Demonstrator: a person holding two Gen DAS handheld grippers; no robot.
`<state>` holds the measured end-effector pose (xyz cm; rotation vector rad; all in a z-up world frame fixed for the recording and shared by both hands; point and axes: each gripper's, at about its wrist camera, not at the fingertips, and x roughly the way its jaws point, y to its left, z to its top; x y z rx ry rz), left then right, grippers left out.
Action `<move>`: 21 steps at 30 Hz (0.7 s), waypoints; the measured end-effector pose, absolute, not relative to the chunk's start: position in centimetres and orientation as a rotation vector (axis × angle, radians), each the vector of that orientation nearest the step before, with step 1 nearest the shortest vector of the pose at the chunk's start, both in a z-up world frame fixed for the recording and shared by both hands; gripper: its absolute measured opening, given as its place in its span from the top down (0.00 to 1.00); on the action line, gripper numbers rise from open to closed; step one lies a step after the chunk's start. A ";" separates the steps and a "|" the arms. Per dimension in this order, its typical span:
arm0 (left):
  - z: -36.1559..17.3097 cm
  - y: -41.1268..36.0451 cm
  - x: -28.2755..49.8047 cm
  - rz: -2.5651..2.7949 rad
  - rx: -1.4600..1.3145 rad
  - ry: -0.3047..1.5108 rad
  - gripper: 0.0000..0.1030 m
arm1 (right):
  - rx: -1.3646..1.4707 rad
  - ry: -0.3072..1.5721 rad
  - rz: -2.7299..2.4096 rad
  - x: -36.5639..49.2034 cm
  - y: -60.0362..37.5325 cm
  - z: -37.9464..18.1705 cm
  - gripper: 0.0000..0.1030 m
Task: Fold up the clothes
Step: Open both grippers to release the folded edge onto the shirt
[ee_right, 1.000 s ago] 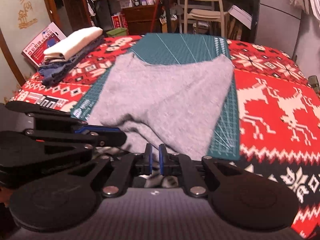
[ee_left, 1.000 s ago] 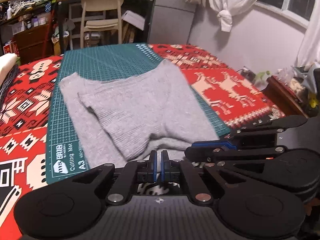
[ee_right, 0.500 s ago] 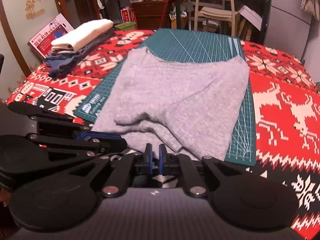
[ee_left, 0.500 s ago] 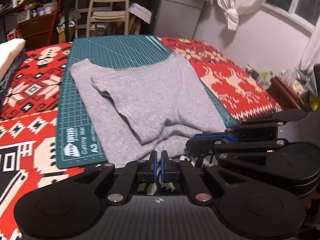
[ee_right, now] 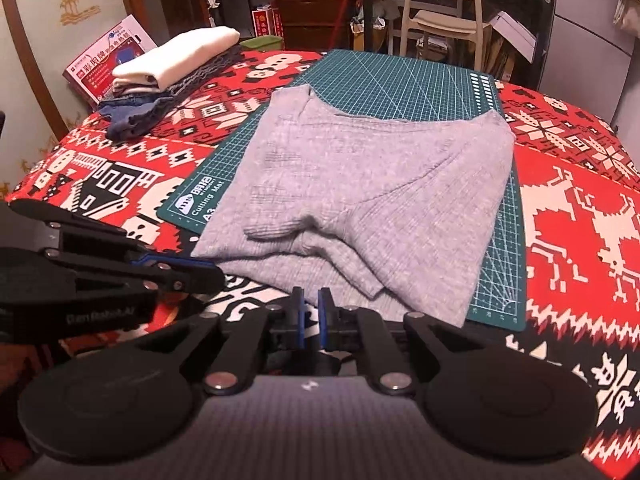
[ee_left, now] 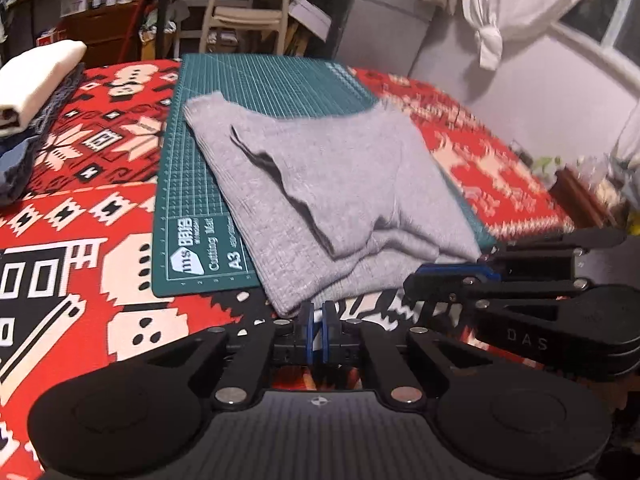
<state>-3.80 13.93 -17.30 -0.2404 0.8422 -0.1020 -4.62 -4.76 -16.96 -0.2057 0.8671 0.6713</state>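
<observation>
One grey knitted garment (ee_left: 332, 184) is laid on a green cutting mat (ee_left: 192, 184), its near hem hanging off the mat's near edge onto the red patterned cloth (ee_left: 80, 208); a side panel is already folded inward over the middle, so that a diagonal ridge is seen across the fabric. Compared with a second ago, the garment is seen further to the right in the left wrist view and the folded stack (ee_right: 176, 56) at the far left has come into sight; the cloth itself is not disturbed, which suggests that the first fold is finished and a new grasp is being lined up. The left gripper (ee_left: 316, 326) is held just at the near hem, its jaws drawn almost together with nothing clearly pinched between them; the right gripper (ee_right: 310, 316) is held likewise at the near edge, a little right of the left one, nearly closed and empty as far as can be seen. A chair (ee_right: 444, 4) is seen beyond the table.
</observation>
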 end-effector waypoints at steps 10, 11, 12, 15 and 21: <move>-17.3 15.7 -3.5 -0.058 -0.311 0.838 0.97 | -0.169 0.849 0.647 -3.4 -5.2 -16.1 0.93; -17.5 15.8 -3.5 -0.056 -0.317 0.847 0.97 | -0.168 0.850 0.644 -3.3 -5.3 -16.1 0.93; -17.7 15.9 -3.4 -0.055 -0.322 0.855 0.97 | -0.168 0.851 0.641 -3.3 -5.4 -16.2 0.93; -17.5 15.9 -3.7 -0.051 -0.315 0.863 0.97 | -0.160 0.859 0.632 -3.3 -6.0 -16.2 0.93; -16.2 17.0 -3.3 -0.044 -0.355 0.819 0.97 | -0.148 0.839 0.612 -2.9 -7.2 -15.2 0.93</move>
